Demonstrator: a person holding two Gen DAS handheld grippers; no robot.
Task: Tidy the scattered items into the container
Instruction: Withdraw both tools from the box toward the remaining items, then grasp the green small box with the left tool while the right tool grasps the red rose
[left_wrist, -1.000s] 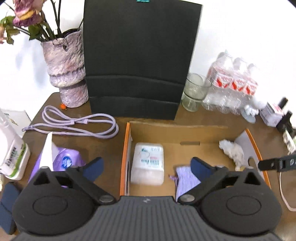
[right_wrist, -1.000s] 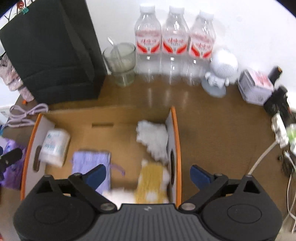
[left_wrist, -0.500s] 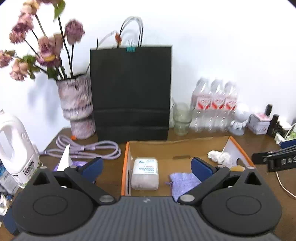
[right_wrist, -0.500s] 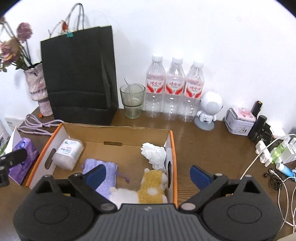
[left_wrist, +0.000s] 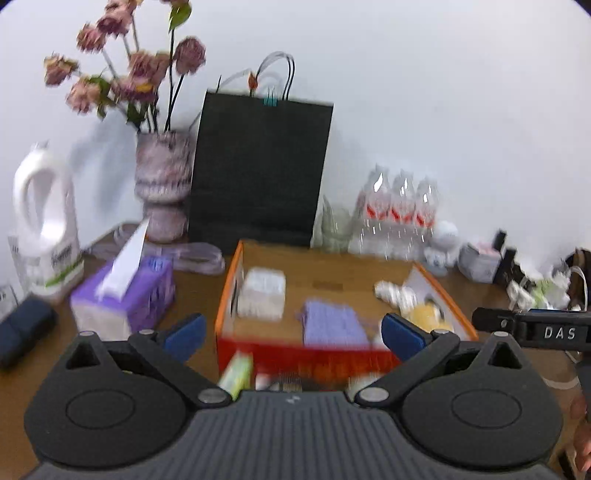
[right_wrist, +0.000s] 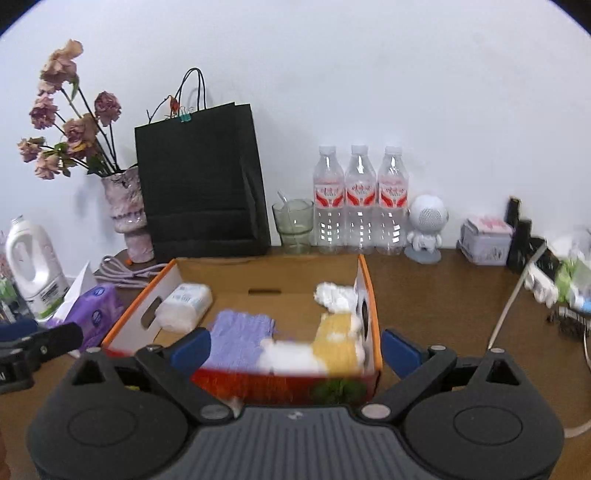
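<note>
pouch (right_wrist: 240, 338) in box (right_wrist: 371, 295), bag (right_wrist: 203, 184) behind

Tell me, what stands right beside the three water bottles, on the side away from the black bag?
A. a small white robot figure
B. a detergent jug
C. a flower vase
A: the small white robot figure stands just right of the water bottles.

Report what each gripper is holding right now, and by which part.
Nothing is held. The left gripper and right gripper are both open, fingers spread wide with only the cardboard box seen between them.
</note>
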